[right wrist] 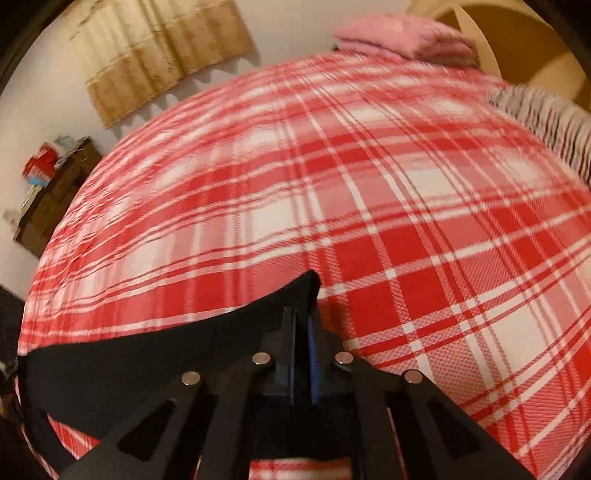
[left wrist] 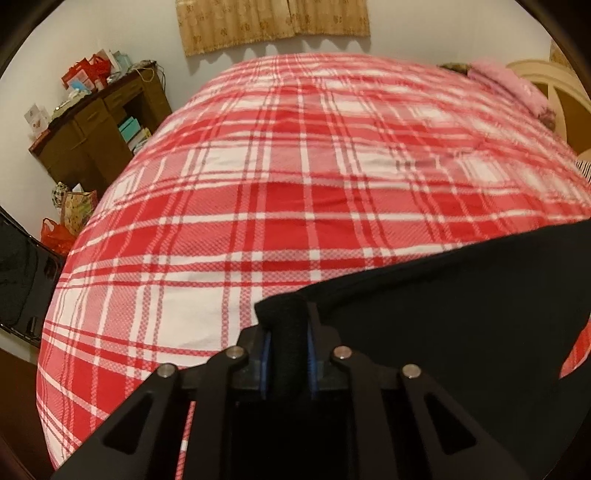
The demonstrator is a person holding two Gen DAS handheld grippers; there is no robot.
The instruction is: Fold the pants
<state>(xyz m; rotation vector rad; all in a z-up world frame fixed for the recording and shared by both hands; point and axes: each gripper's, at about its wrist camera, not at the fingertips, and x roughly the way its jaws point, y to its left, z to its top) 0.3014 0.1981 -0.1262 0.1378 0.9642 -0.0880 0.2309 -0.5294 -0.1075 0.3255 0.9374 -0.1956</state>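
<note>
The black pants (left wrist: 461,295) hang over a bed with a red and white plaid cover (left wrist: 295,166). My left gripper (left wrist: 288,332) is shut on a thick black edge of the pants, which stretch away to the right in the left wrist view. My right gripper (right wrist: 304,321) is shut on another corner of the pants (right wrist: 147,350), which stretch away to the left in the right wrist view. Both grippers hold the cloth above the bed cover (right wrist: 406,221). The rest of the pants is hidden below the grippers.
A brown wooden cabinet (left wrist: 99,125) with boxes on top stands at the left wall. Bags (left wrist: 70,218) sit on the floor beside it. A pink pillow (right wrist: 402,37) and a striped cloth (right wrist: 546,122) lie at the bed's head. A curtain (left wrist: 273,22) hangs behind.
</note>
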